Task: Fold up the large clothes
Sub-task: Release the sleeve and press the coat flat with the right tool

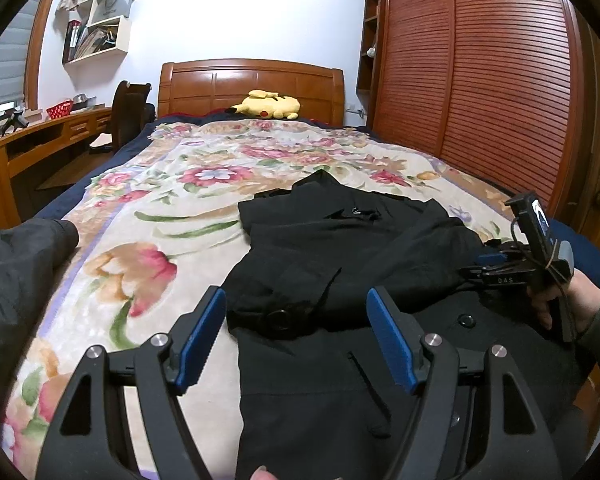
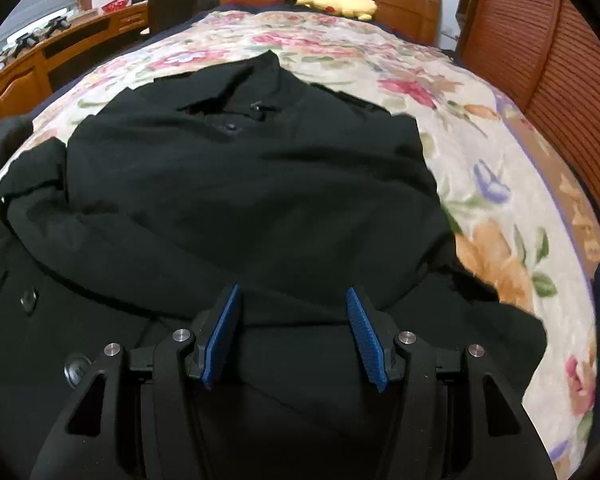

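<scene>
Centrally spread on bed [image 1: 148, 216]: black coat [image 1: 340, 248], collar toward headboard [image 1: 252, 88], sleeves folded across front. Left hand-held gripper [image 1: 296, 338] open above coat's near left edge, nothing between pads. Right hand-held gripper [image 2: 292, 332] open over coat's lower right part, gripping nothing; seen from left view [image 1: 490, 264] held by a hand [image 1: 568, 300]. Yellow plush [image 1: 266, 105] by headboard.

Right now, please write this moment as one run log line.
black coat: partly folded on bed | left gripper: open, empty | right gripper: open above coat
</scene>
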Demonstrator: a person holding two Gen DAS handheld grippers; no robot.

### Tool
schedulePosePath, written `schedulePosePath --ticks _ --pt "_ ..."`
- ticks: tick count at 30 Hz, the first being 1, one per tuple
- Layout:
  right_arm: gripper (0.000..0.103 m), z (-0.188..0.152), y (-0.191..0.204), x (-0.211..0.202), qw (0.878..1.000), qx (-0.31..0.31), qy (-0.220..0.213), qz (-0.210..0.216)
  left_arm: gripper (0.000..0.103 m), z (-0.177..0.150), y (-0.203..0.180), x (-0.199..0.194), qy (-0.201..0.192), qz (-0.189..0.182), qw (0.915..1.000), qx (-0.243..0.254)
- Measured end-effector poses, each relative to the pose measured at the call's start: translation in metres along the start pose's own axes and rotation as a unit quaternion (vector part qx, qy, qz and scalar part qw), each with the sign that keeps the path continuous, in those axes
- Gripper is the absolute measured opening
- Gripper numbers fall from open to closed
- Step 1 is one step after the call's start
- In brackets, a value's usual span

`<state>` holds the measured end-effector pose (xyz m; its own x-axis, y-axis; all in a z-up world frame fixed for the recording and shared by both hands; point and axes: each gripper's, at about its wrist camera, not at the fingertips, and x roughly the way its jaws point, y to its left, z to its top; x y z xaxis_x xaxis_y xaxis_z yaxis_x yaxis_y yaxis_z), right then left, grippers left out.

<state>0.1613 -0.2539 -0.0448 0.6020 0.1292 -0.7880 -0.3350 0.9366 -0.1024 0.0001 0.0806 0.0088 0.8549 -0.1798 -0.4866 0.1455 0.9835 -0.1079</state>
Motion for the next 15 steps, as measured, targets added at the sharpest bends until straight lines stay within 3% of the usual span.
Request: schedulePosePath --ticks 8,13,15 --pt "0.057 -0.018 -0.004 0.006 0.999 0.028 -0.024 0.024 0.073 -0.004 0.006 0.01 0.03 0.022 0.9992 0.012" --pt "0.057 -0.018 -0.007 0.006 0.998 0.043 -0.027 0.04 0.073 0.014 0.014 0.019 0.05 0.009 0.9987 -0.008" --pt "0.057 -0.018 -0.007 0.005 0.998 0.043 -0.031 0.04 0.073 0.023 0.013 0.025 0.057 0.021 0.9981 0.005"
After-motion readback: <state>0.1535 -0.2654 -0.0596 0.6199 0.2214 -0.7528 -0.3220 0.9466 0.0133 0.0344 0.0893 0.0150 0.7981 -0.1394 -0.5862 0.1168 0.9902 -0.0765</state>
